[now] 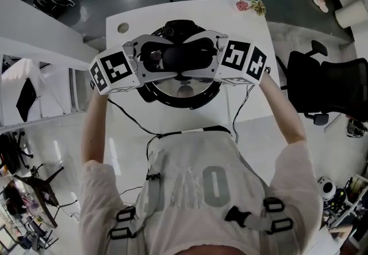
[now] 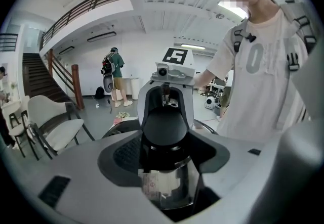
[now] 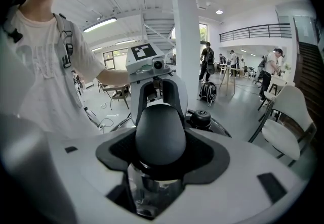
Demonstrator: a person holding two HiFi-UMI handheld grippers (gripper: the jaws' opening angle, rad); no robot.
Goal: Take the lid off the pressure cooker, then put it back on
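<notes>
The black pressure cooker (image 1: 179, 97) stands on the white table (image 1: 244, 29). Its lid carries a long black handle (image 1: 178, 56) and a black valve knob (image 3: 203, 117). My left gripper (image 1: 150, 59) clamps the handle's left end and my right gripper (image 1: 208, 56) clamps its right end, so the two face each other. In the left gripper view the rounded handle (image 2: 163, 126) fills the jaws, shiny metal shows below it, and the right gripper's marker cube sits beyond. The right gripper view shows the same handle (image 3: 160, 134) held between its jaws. Whether the lid rests on the pot I cannot tell.
A black cable (image 1: 131, 119) runs over the table's near edge toward the person. A small flower bunch (image 1: 250, 5) lies at the far right corner, and a round hole (image 1: 123, 27) at the far left. A black office chair (image 1: 328, 90) stands right of the table.
</notes>
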